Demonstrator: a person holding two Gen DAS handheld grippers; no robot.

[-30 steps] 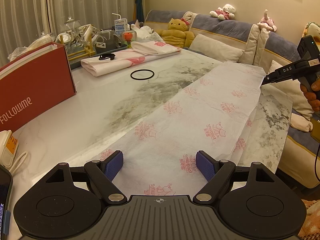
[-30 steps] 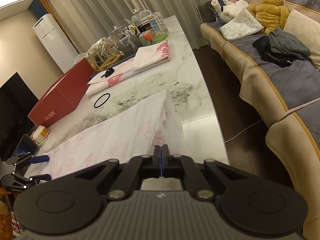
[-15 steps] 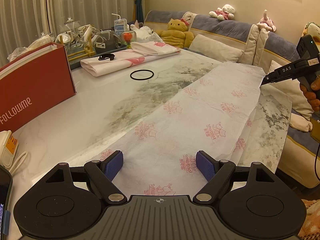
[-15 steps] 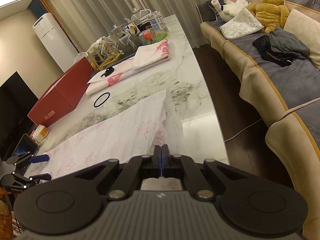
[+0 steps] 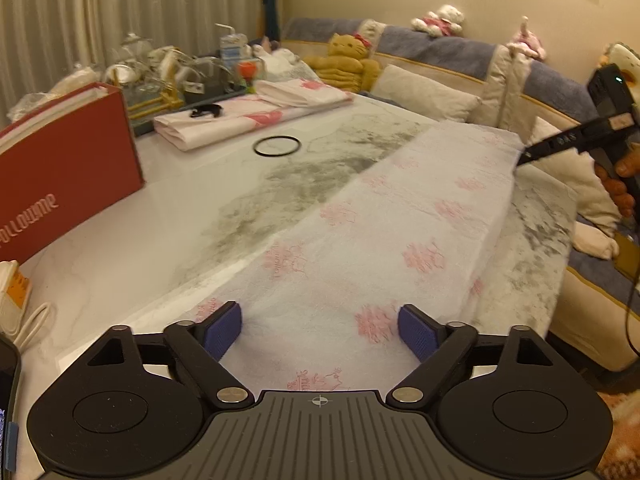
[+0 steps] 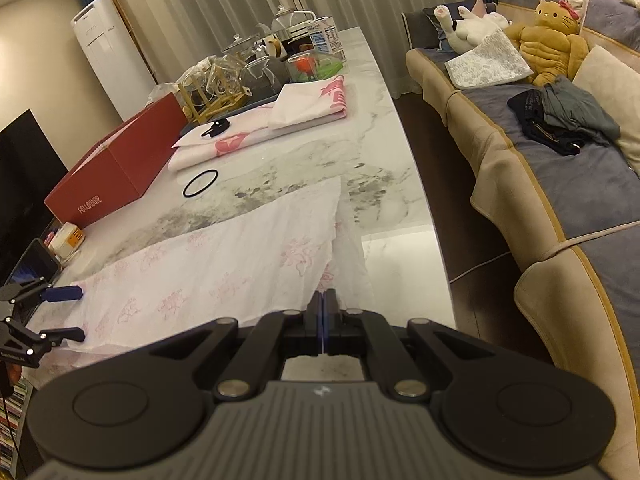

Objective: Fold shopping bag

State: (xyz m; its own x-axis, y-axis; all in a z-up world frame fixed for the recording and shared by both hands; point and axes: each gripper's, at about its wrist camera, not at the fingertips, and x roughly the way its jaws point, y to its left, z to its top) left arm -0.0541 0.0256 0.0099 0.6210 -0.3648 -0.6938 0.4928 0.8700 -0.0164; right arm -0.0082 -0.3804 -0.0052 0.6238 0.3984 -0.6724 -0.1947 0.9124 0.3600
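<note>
A white shopping bag (image 5: 380, 220) with pink prints lies flat lengthwise on the marble table (image 5: 160, 232). My left gripper (image 5: 320, 324) hovers over its near end. Its jaws are opening, and the bag lies between the blue pads (image 5: 222, 326) without either pad pressing on it. At the bag's far corner my right gripper (image 5: 524, 155) is shut on the edge. In the right wrist view the bag (image 6: 220, 272) rises in a fold to the shut right gripper (image 6: 323, 300). The left gripper (image 6: 74, 314) stands open at the other end.
On the table's far side are a red box (image 5: 68, 160), a black ring (image 5: 277, 146), folded pink-and-white bags (image 5: 256, 116) and a tray of glassware (image 5: 168, 76). A sofa (image 6: 560, 184) with plush toys runs along the table's edge. A phone (image 6: 34, 260) stands by the left gripper.
The left gripper's jaws have spread a little wider over the bag. The right gripper stays shut on the bag's edge and has rolled slightly.
</note>
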